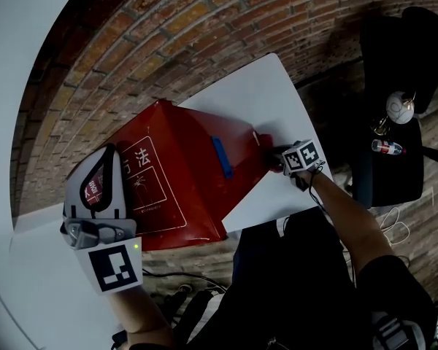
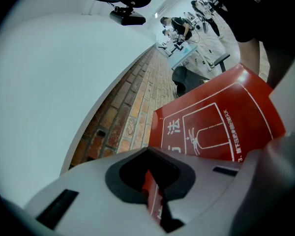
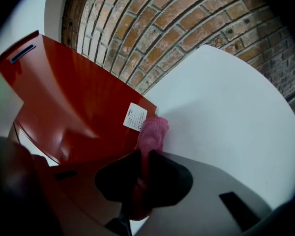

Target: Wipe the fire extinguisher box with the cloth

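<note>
The red fire extinguisher box [image 1: 182,173] lies on its side on a white table [image 1: 263,93]; a blue handle [image 1: 222,156] shows on its upper face. My left gripper [image 1: 102,195] is shut on the box's near edge, and that red edge [image 2: 150,193] runs between its jaws. My right gripper [image 1: 283,159] is shut on a pink cloth [image 3: 152,136]. The cloth lies against the box's right side [image 3: 78,107], next to a white label [image 3: 135,117].
A brick wall [image 1: 131,42] runs behind the table. A black chair [image 1: 394,152] with a bottle [image 1: 388,147] and a round object [image 1: 400,106] on it stands at the right. The person's dark trousers [image 1: 292,283] fill the bottom of the head view.
</note>
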A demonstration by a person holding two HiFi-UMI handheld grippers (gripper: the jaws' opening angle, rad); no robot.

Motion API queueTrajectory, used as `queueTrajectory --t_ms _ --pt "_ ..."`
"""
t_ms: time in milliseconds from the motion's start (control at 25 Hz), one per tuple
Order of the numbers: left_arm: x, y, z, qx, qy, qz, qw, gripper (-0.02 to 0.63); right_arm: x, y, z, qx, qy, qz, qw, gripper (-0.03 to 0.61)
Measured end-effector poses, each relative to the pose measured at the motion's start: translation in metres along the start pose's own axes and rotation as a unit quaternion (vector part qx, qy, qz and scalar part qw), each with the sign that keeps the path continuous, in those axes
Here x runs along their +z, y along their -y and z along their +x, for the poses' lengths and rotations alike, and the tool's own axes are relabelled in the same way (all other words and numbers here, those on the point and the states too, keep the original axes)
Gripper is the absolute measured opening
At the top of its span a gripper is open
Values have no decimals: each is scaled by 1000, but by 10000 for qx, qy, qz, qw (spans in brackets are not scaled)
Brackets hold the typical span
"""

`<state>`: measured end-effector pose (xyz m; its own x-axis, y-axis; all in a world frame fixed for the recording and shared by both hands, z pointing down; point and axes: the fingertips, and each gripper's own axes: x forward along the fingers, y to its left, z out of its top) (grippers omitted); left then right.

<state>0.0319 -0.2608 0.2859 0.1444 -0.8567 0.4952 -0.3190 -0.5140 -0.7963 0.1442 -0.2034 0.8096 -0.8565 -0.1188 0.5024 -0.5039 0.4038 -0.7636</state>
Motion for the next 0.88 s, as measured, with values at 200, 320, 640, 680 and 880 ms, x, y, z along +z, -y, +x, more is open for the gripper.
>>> queueTrajectory --t_ms 200,320,640,680,880 --pt "0 0 0 -6 13 15 10000 20 -5 -4 -3 28 18 61 10000 61" --pt "1 0 0 0 24 14 10000 20 -4 -10 -6 97 48 83 9999 61" --pt "1 0 0 -14 7 47 10000 20 0 -25 -15 335 160 187 9991 61" --pt "1 0 0 -16 17 52 10000 20 1 -27 -17 393 187 241 9988 61" --pt "1 -1 0 -15 18 52 10000 20 6 -38 -25 621 249 381 9970 61"
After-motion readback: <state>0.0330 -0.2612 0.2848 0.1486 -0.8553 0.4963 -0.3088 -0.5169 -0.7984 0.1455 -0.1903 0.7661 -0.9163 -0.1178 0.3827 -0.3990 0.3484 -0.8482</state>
